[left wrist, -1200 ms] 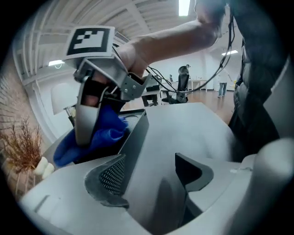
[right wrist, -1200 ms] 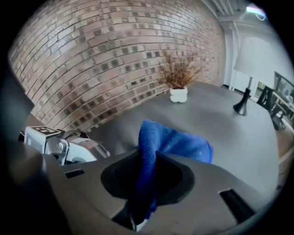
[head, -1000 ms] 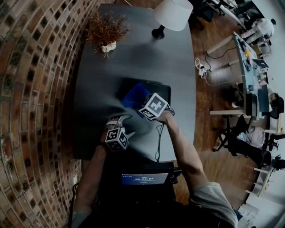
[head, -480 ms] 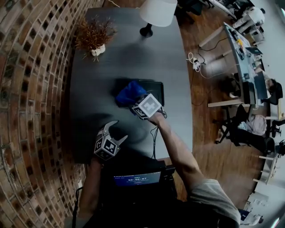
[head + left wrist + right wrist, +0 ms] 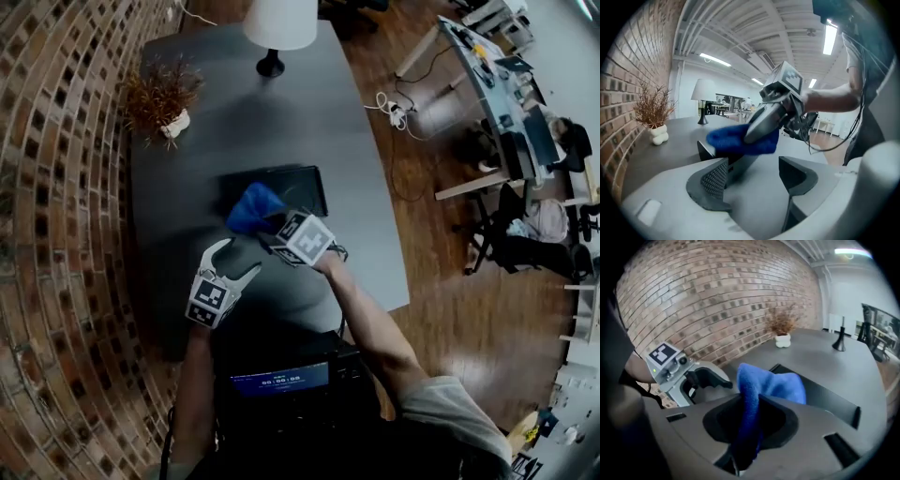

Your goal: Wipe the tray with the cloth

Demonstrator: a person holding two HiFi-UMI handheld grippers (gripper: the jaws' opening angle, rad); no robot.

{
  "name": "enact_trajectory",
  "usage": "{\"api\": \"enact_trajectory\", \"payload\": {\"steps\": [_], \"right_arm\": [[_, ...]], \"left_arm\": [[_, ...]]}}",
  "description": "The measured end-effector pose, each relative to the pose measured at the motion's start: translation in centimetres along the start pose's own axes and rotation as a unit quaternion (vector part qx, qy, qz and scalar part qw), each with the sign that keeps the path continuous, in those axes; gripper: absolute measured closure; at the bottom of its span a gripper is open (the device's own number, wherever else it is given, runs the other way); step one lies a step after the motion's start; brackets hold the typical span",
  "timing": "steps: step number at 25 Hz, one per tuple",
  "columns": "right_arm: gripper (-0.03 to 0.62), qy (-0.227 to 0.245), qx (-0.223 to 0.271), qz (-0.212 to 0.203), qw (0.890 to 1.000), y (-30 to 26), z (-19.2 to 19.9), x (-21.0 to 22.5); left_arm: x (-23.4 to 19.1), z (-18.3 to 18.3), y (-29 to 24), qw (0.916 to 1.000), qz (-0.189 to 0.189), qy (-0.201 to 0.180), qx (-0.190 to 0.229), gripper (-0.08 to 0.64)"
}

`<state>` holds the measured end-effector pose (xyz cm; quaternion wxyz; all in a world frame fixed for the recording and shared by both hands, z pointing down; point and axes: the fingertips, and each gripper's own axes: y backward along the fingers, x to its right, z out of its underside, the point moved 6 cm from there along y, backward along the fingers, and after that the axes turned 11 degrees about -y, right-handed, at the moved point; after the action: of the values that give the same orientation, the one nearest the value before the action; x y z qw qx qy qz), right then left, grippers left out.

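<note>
- Dark table (image 5: pixel 361 141) beside brick wall (image 5: pixel 56 187), bearing black tray (image 5: pixel 302 180).
- Clamping blue cloth (image 5: pixel 251 208) in right gripper (image 5: pixel 272 234), over tray's near-left corner.
- Holding left gripper (image 5: pixel 234 261) agape, empty, above tabletop.

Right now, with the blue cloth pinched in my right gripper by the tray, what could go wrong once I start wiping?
The cloth is bunched, and the right gripper pinches only one fold of it, so it could pull free when dragged across the tray. The left gripper is open and off the tray, so the tray may slide on the table as you push.
</note>
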<state>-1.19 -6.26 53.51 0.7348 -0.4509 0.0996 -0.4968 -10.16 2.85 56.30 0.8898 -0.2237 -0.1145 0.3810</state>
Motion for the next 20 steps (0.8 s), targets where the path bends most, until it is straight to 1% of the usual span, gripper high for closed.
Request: {"api": "enact_trajectory", "payload": {"steps": [1,2,3,4,5,7,8,9,10,11,12,13,14,15,16,17,18,20], "right_arm": [[0.508,0.007,-0.007,-0.001,1.000,-1.0,0.2,-0.6],[0.508,0.002,-0.009,0.007,1.000,-1.3,0.9,-0.2],[0.508,-0.019,-0.005,0.017,1.000,-0.7,1.8,1.0],[0.509,-0.049,0.003,0.032,0.998,0.6,2.9,2.7],[0.509,-0.081,0.008,0.058,0.995,2.4,4.1,4.8],[0.509,-0.125,0.011,0.141,0.982,6.6,6.2,9.2],[0.509,-0.132,0.014,0.180,0.975,8.2,6.3,10.7],[0.509,-0.126,0.020,0.203,0.971,9.2,5.8,11.2],[0.509,-0.108,0.027,0.208,0.972,9.2,4.6,10.9],[0.509,-0.082,0.031,0.195,0.977,8.3,3.1,9.9],[0.509,-0.056,0.030,0.170,0.983,6.7,1.7,8.5],[0.509,-0.031,0.022,0.144,0.989,4.7,0.7,7.2],[0.509,-0.013,0.008,0.127,0.992,2.9,0.3,6.6],[0.509,-0.006,-0.008,0.123,0.992,1.8,0.7,6.8],[0.509,-0.012,-0.021,0.131,0.991,1.5,1.4,7.7],[0.509,-0.027,-0.025,0.146,0.989,2.2,2.3,9.1],[0.509,-0.043,-0.022,0.169,0.984,3.6,3.0,10.7],[0.508,-0.065,0.001,0.219,0.973,7.4,3.5,13.6]], "left_arm": [[-0.2,-0.3,-0.3,1.0000,0.002,-0.002,-0.001,0.224],[-0.3,-0.9,-0.7,1.0000,0.006,-0.007,-0.003,0.224],[-0.2,-1.5,-1.1,0.9998,0.010,-0.016,-0.007,0.223],[-0.2,-2.3,-1.6,0.9994,0.014,-0.029,-0.011,0.223],[-0.1,-2.9,-2.1,0.9986,0.018,-0.046,-0.018,0.223],[-0.1,-3.7,-3.3,0.9941,0.026,-0.097,-0.041,0.221],[0.0,-4.0,-4.1,0.9899,0.031,-0.127,-0.055,0.214],[0.0,-4.1,-5.0,0.9850,0.037,-0.154,-0.070,0.196],[0.0,-4.3,-5.9,0.9796,0.043,-0.178,-0.084,0.178],[0.1,-4.3,-6.8,0.9739,0.049,-0.198,-0.099,0.166],[0.2,-4.3,-7.6,0.9683,0.056,-0.215,-0.115,0.149],[0.3,-4.3,-8.3,0.9630,0.063,-0.228,-0.129,0.137],[0.5,-4.2,-8.9,0.9584,0.070,-0.238,-0.141,0.137],[0.6,-4.2,-9.4,0.9549,0.076,-0.243,-0.152,0.137],[0.8,-4.1,-9.8,0.9525,0.081,-0.246,-0.161,0.137],[1.0,-4.0,-10.1,0.9508,0.086,-0.246,-0.168,0.137],[1.2,-3.8,-10.3,0.9494,0.091,-0.246,-0.173,0.137],[1.4,-3.4,-10.7,0.9457,0.096,-0.252,-0.182,0.137]]}}
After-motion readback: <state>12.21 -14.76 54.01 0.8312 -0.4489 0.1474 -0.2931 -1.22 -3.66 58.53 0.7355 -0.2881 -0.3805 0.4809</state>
